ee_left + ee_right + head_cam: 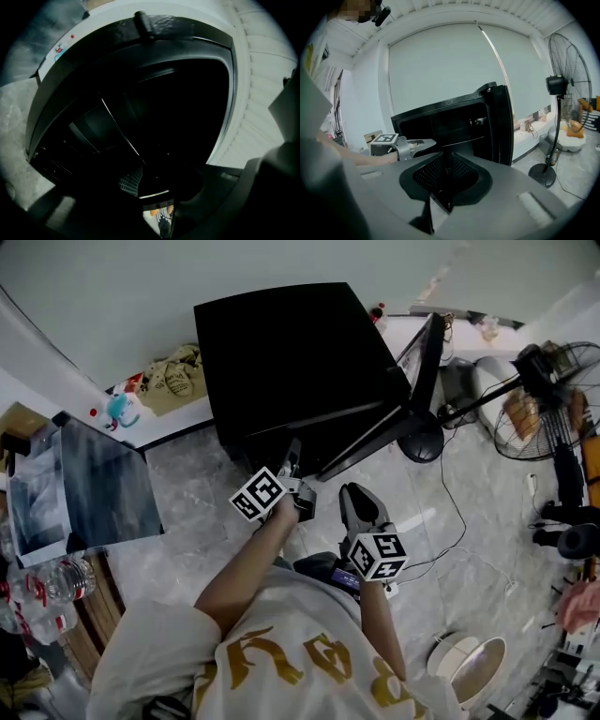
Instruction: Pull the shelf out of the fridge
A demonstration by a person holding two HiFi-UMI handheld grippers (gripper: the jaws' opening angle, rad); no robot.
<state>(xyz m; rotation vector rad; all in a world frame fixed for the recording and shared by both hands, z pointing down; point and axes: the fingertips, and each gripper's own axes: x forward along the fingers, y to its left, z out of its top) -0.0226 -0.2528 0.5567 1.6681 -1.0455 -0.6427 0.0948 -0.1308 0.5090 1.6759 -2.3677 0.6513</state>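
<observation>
The black fridge (291,362) stands on the floor with its door (422,362) swung open to the right. My left gripper (292,457) reaches into the lower opening. In the left gripper view its jaws (154,187) sit in the dark interior, closed over the pale front edge of a glass shelf (152,193), which reflects a bit of orange. Another shelf line (119,126) runs higher inside. My right gripper (349,491) hangs in front of the fridge, shut with nothing held (443,180). The right gripper view shows the left gripper (423,142) at the fridge (454,122).
A standing fan (553,399) and its round base (543,176) are right of the door, with a cable on the floor. A grey glassy panel (84,484) rests at the left by water bottles (47,582). A white round object (469,662) lies at the lower right.
</observation>
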